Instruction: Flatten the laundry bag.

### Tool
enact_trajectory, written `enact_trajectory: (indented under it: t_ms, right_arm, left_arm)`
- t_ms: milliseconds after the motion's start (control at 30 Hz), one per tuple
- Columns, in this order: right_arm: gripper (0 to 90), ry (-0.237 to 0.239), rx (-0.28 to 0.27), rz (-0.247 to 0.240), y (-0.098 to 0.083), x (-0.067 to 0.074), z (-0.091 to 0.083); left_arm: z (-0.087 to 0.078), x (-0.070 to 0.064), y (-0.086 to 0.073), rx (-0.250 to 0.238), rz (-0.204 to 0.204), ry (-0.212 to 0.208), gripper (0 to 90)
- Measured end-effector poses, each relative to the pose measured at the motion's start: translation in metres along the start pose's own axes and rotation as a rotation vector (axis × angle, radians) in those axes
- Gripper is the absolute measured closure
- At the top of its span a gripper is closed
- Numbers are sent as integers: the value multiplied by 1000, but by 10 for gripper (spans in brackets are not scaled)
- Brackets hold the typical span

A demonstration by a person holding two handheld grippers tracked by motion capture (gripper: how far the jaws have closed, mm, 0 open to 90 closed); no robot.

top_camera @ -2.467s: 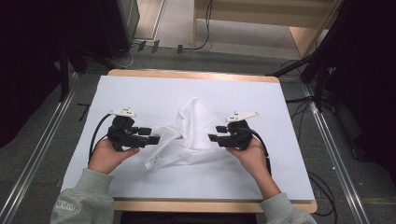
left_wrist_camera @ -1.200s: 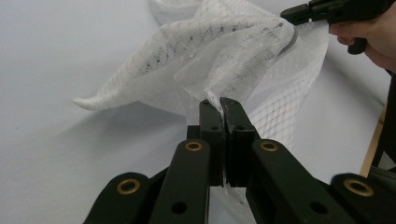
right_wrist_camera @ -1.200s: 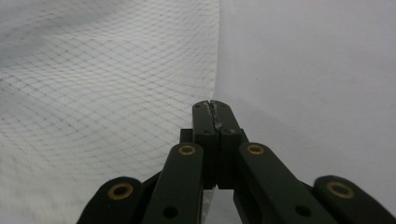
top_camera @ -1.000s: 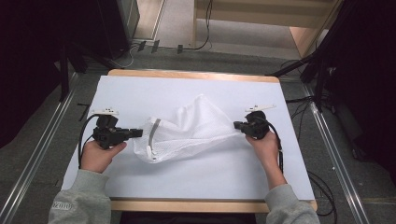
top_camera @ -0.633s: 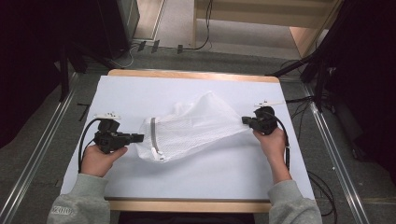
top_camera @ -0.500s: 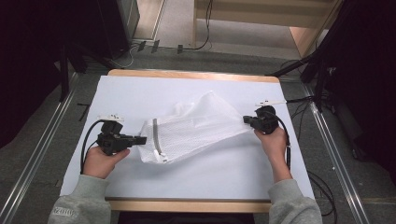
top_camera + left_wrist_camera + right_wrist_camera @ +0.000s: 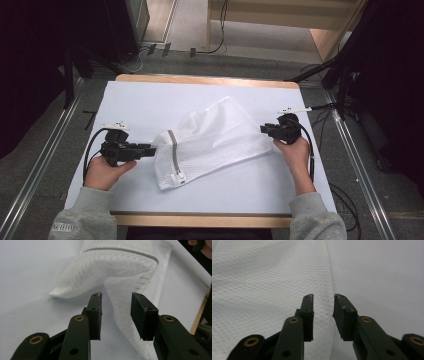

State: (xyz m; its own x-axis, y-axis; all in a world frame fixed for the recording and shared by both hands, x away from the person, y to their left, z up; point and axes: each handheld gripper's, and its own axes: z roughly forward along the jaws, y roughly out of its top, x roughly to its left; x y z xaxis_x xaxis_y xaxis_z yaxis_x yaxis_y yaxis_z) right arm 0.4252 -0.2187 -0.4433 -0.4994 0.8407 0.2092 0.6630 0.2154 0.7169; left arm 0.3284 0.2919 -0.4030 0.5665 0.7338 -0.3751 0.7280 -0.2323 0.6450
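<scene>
Risk of snagging mesh on a pad while drawing back from the bag [image 7: 215, 142], spread almost flat mid-table on the white sheet [image 7: 150, 100], zip [image 7: 173, 155] end toward the left. Finds the left gripper [image 7: 150, 149] just opened to a medium gap and gripping nothing, though a fold of mesh sits in line with the gap, clear of both pads. Finds the right gripper [image 7: 263, 129] just opened too, narrower, with the bag's far edge running under the gap and no pad pressing on it. Could drag that edge and rumple the spread if either hand pulls away low or tilted. Could also leave the raised hump near the back corner to slump into a crease. Cannot tell from above whether the zip is fully shut, nor whether anything lies inside. Leaves the contact between the right pads and the cloth hard to judge from the high view, with the hand covering part of that corner.
</scene>
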Motion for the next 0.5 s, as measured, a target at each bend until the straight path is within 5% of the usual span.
enact_trajectory:
  t_ms: [167, 500]
  right_arm:
    - [676, 4, -4, -24, -5, 6, -11]
    - [628, -3, 1, -40, -27, 10, -28]
  left_arm:
    - [0, 16, 9, 5, 3, 40, 609]
    - [22, 42, 31, 30, -6, 34, 605]
